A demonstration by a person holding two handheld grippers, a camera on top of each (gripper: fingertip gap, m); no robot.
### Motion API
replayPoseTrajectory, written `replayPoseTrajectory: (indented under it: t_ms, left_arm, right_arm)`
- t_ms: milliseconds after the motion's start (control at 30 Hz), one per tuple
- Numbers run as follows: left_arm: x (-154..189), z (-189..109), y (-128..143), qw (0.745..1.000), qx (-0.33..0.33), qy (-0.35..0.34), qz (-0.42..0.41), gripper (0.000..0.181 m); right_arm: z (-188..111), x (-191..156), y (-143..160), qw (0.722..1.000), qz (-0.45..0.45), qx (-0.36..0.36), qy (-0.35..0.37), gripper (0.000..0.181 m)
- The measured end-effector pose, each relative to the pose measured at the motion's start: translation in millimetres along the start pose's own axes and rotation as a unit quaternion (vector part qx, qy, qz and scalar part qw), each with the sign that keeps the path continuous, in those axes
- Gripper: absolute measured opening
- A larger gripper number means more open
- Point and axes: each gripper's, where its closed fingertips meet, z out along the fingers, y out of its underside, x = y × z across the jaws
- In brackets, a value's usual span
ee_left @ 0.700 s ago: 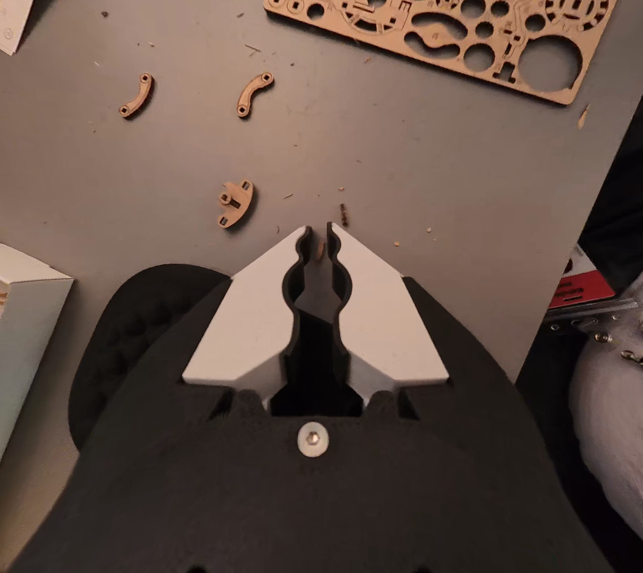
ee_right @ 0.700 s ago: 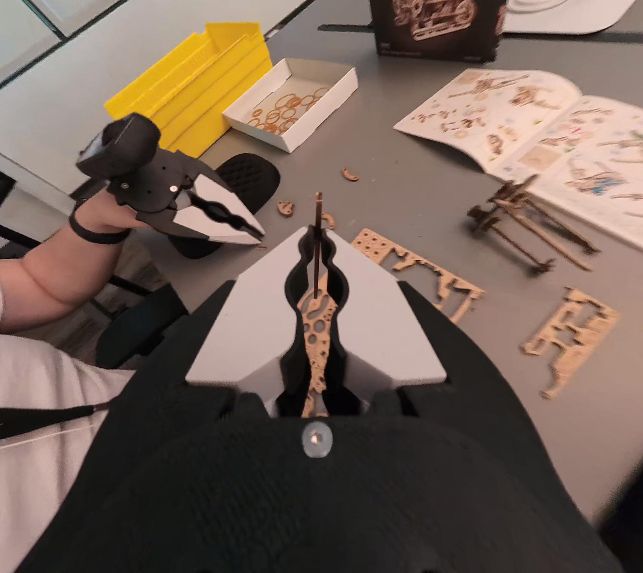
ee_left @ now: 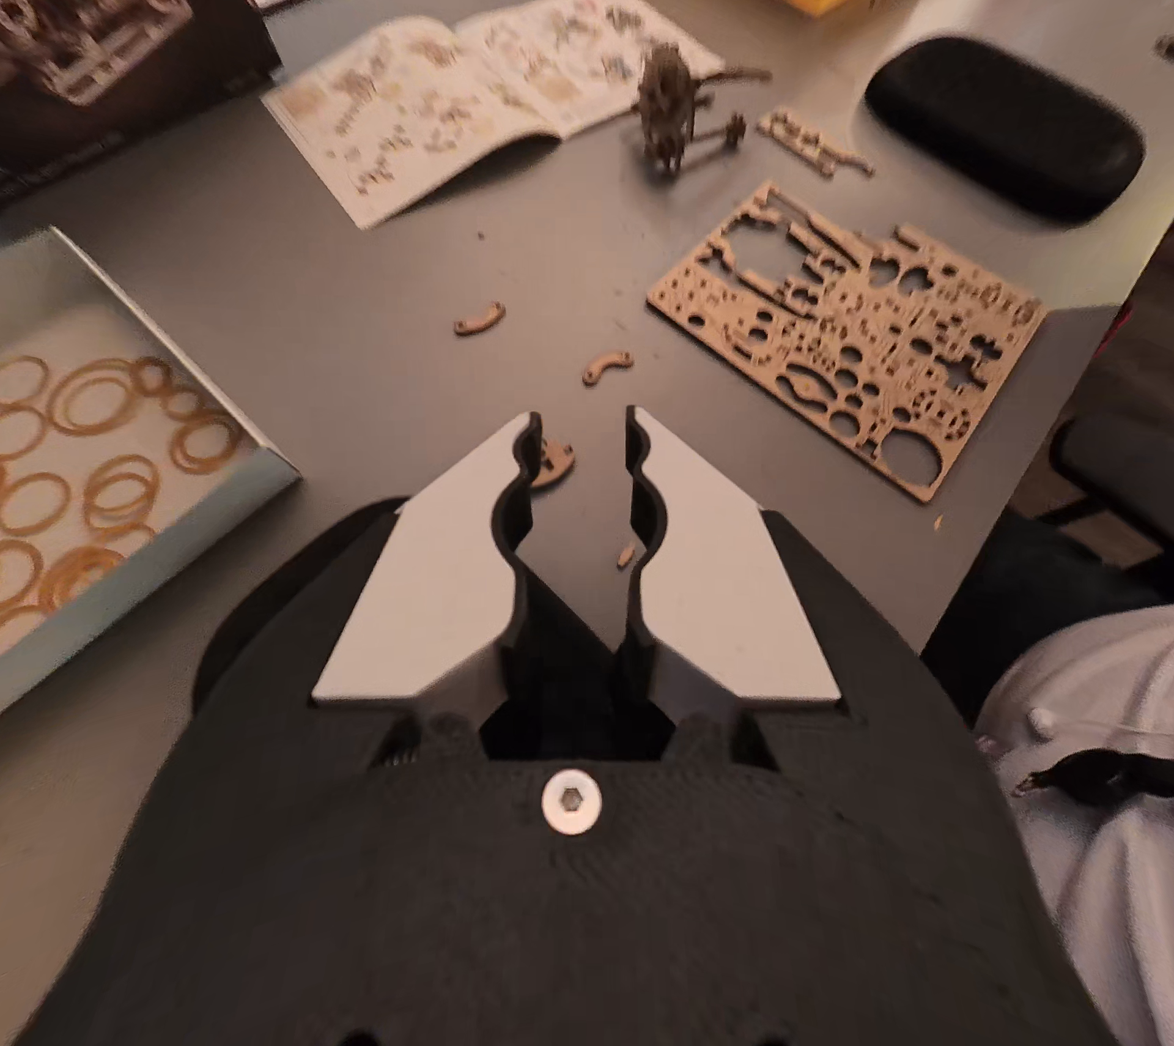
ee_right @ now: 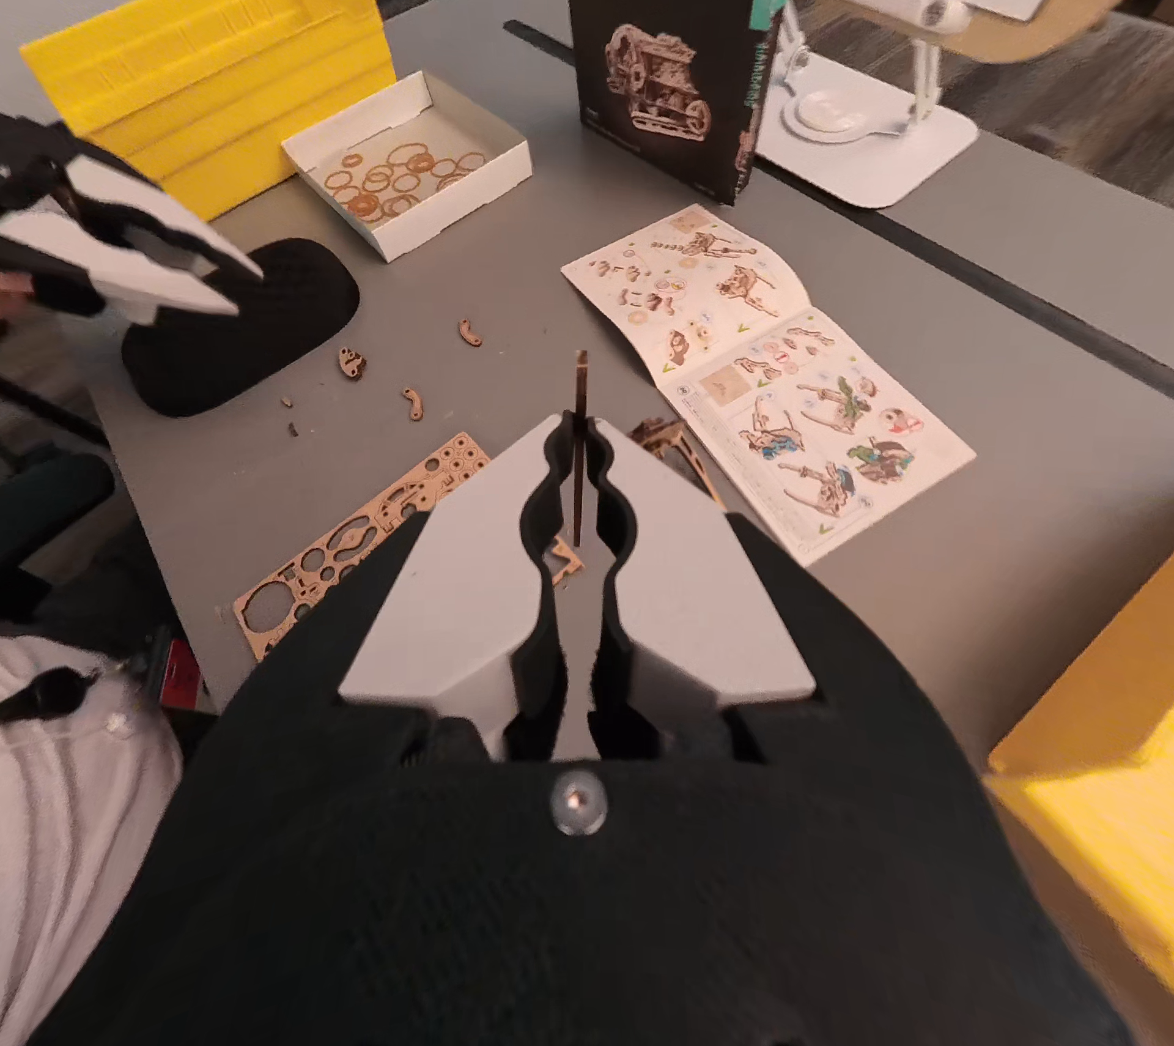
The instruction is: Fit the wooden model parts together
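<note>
Wooden part is standing edge-on, clamped by the right gripper. Left gripper is hanging parted, empty, a tabbed wooden piece at 9 o'clock.

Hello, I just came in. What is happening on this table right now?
A person is building a wooden model kit with two hand-held claws. The right claw is shut on a thin flat wooden part, held edge-on above the grey table. The left claw is open and empty, over a small wooden piece lying on the table. A part sheet and an open instruction booklet lie nearby.
</note>
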Motion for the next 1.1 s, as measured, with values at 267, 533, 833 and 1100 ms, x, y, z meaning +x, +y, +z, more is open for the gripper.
replayPoseTrajectory:
  t_ms: [267, 533, 833, 1100]
  left_arm:
    - [-5, -21, -65, 0.989, 0.104, 0.084, -0.064, 0.039]
    - [-23, -6, -43, 0.986, 0.087, 0.092, -0.112, 0.04]
    - [-38, 2, -18, 0.987, 0.048, 0.078, -0.131, 0.039]
    - [-48, 8, -17, 0.991, 0.044, 0.067, -0.105, 0.043]
  right_arm:
    - [17, 49, 43, 0.977, 0.038, -0.211, 0.005, 0.001]
    - [34, 115, 124, 0.914, 0.11, -0.385, 0.06, 0.001]
    - [49, 150, 158, 0.867, 0.178, -0.454, 0.099, 0.001]
    - [52, 158, 133, 0.905, 0.139, -0.378, 0.137, 0.016]
